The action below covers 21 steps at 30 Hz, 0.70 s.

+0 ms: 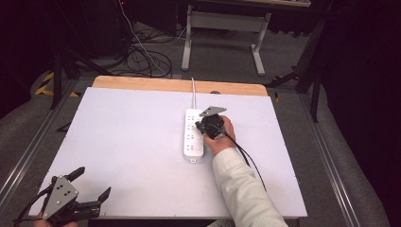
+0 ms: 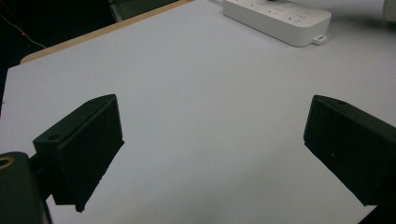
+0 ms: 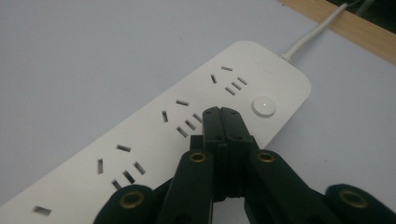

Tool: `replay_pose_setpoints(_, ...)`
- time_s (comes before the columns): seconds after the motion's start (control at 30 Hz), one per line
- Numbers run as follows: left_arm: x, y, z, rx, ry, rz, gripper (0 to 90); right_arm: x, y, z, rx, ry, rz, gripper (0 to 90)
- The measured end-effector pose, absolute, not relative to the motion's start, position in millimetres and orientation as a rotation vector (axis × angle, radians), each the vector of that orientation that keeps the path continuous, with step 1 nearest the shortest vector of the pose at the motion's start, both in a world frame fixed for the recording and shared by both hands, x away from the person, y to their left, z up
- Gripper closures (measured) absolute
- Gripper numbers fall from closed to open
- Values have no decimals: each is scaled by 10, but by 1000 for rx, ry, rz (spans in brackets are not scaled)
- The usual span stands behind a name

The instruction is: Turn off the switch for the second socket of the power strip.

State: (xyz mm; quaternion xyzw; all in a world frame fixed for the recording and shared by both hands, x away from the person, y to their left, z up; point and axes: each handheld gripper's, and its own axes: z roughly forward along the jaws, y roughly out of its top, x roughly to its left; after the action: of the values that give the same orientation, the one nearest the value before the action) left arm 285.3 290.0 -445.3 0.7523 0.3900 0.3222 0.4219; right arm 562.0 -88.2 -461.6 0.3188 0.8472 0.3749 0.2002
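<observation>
A white power strip (image 1: 194, 135) lies lengthwise at the middle of the white table, its cable (image 1: 193, 90) running off the far edge. In the right gripper view the strip (image 3: 154, 140) shows several sockets and a round white button (image 3: 263, 105) near its cable end. My right gripper (image 3: 221, 113) is shut with nothing between its jaws, its tips hovering just short of that button; the high view shows it (image 1: 204, 126) over the strip's right side. My left gripper (image 1: 93, 182) sits at the near left corner, jaws wide open over bare table (image 2: 210, 130).
The table's wooden far edge (image 1: 179, 85) borders a floor with tangled cables (image 1: 146, 59) and a white desk frame (image 1: 222, 28). Metal rails (image 1: 28, 151) run along both sides of the table. The strip (image 2: 280, 16) lies far ahead of the left gripper.
</observation>
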Motion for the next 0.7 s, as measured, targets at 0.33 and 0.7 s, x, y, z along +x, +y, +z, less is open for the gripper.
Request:
replay_pose_setpoints(0.33, 2854, 2900, -4454, 1884, 977, 805, 54, 5604, -881, -4643, 897, 2355, 1055, 900)
replay_pose_setpoints(0.7, 2852, 2899, -4452, 1883, 978, 804, 54, 5613, -900, -4652, 916, 2354, 1080, 900)
